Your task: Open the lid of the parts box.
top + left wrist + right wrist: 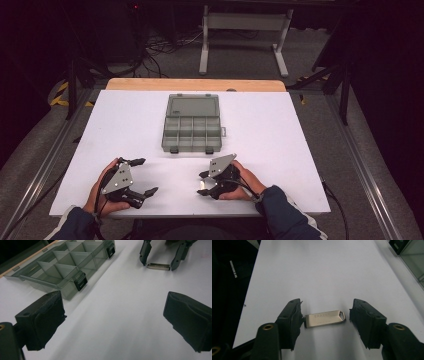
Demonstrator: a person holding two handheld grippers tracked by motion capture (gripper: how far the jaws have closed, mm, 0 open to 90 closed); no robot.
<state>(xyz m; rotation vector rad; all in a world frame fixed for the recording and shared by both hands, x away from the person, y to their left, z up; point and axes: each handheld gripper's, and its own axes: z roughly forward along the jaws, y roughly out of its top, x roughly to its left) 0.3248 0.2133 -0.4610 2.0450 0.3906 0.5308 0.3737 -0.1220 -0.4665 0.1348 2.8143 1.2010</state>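
Metal USB stick (325, 318) lies flat on the white table (125, 130), between the two black jaws of the right gripper (325, 317) — one end touches or nearly touches the left pad, while a small gap shows at the looped end beside the other pad. The jaws are partly spread, not pinching it. Seen from the left gripper view, the same stick (158, 266) sits on the table between the right gripper's tips. From the high view, the right gripper (204, 184) rests near the table's front edge, in front of the clear compartment box (192, 131), whose lid stands open. The left gripper (145, 176) sits well apart at the front left — its jaws spread wide, with nothing between them.
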